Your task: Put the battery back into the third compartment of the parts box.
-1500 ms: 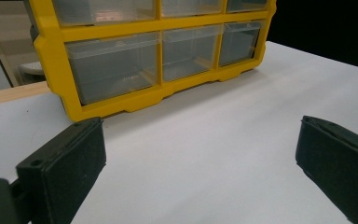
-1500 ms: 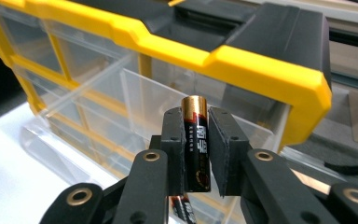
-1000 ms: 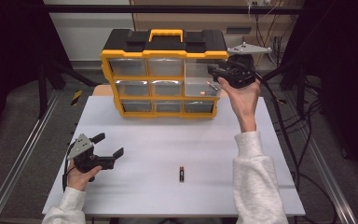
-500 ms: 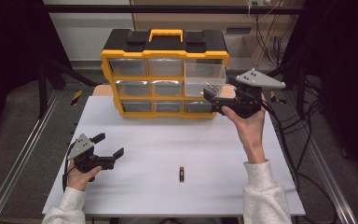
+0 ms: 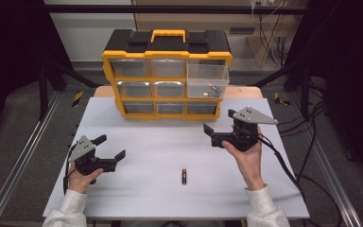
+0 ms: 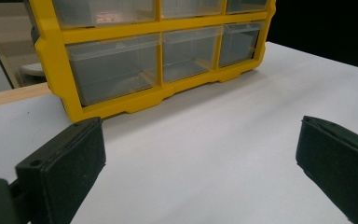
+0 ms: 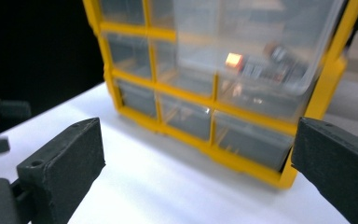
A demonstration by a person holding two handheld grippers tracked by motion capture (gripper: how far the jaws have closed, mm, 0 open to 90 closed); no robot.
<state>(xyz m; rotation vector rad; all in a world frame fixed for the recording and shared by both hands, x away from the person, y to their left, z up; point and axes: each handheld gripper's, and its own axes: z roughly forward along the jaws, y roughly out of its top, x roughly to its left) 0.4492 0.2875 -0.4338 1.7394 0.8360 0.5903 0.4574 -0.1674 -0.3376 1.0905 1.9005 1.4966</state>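
Note:
A yellow and black organizer [image 5: 168, 75] with clear drawers stands at the back of the white table [image 5: 146, 198]. Its top right drawer [image 5: 208, 80] is pulled out and holds a few batteries [image 7: 261, 65]. One battery [image 5: 183, 176] lies on the table near the front. My right gripper [image 5: 220, 121] hovers in front of the organizer's right end. Its jaws have just been opening and stand wide with nothing between them [image 7: 196, 172]. My left gripper [image 5: 111, 147] rests at the front left, open and empty [image 6: 196, 172], pointing at the organizer [image 6: 158, 56].
Metal rails run along both sides of the table, and black cables hang off the right edge [image 5: 307, 156]. A wooden board [image 5: 246, 91] lies under the organizer. The left gripper [image 7: 0, 123] appears far off in the right gripper view.
My right gripper has come away from the pulled-out drawer, down and toward the table's front, and its jaws have spread wide. The left gripper and the lone battery have not moved.

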